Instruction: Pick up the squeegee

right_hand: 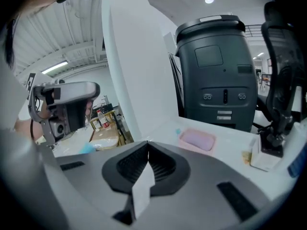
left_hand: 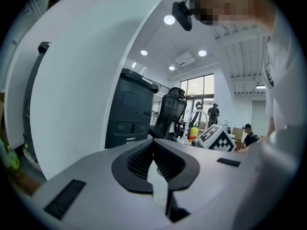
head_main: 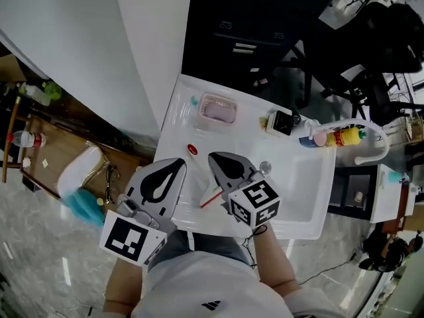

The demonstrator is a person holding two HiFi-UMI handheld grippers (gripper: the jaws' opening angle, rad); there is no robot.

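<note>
A thin red handle, apparently the squeegee's, lies on the white sink counter. It shows between my two grippers, and its far end is hidden under the right one. My left gripper hovers over the counter's front left with its jaws shut and nothing in them. Just right of it, the right gripper hangs above the red handle, tilted down, its jaws also shut and empty. Neither gripper view shows the squeegee.
At the back of the counter sit a pink soap dish and a small white holder. A white tap and a yellow bottle stand at the right, by the basin. A dark cabinet stands behind.
</note>
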